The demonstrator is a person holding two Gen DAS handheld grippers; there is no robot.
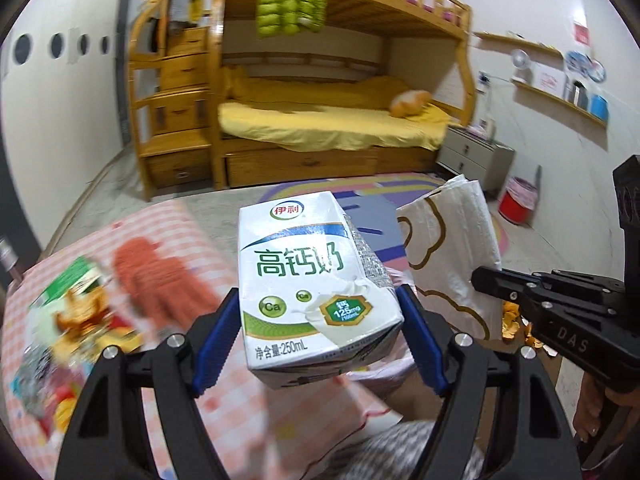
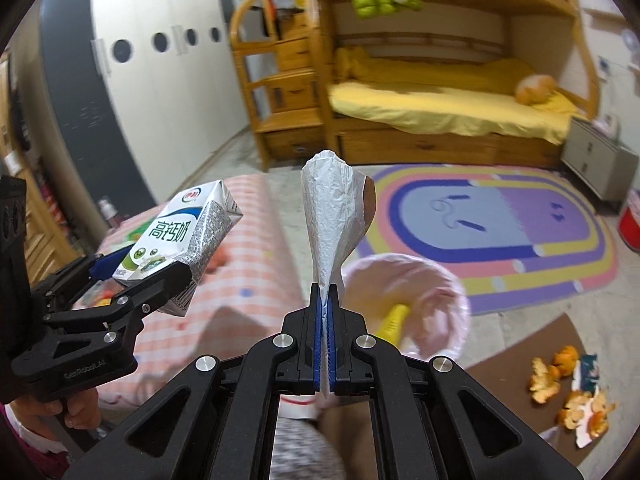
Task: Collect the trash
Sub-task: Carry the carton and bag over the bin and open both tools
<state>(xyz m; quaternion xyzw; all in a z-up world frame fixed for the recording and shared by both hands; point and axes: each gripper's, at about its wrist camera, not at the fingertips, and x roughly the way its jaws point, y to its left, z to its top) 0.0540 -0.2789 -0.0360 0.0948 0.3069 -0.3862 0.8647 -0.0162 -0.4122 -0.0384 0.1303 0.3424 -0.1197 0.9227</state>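
A white milk carton (image 1: 308,272) with green lettering is clamped between the blue pads of my left gripper (image 1: 318,300), which is shut on it and holds it up off the pink checked cloth (image 1: 192,364). My right gripper (image 2: 324,289) is shut on a crumpled white wrapper (image 2: 332,216) with brown outlines, which stands up from its jaws. The right wrist view has the left gripper (image 2: 156,268) and its carton (image 2: 188,232) at the left. In the left wrist view, the right gripper (image 1: 486,278) and the wrapper (image 1: 448,248) are at the right.
A pink-lined trash bag (image 2: 440,292) gapes just below and right of the wrapper, with a yellow item (image 2: 394,318) inside. Orange peels (image 2: 568,384) and scraps lie on brown cardboard. More packaging (image 1: 72,312) litters the checked cloth. A red bin (image 1: 516,204) stands by the nightstand.
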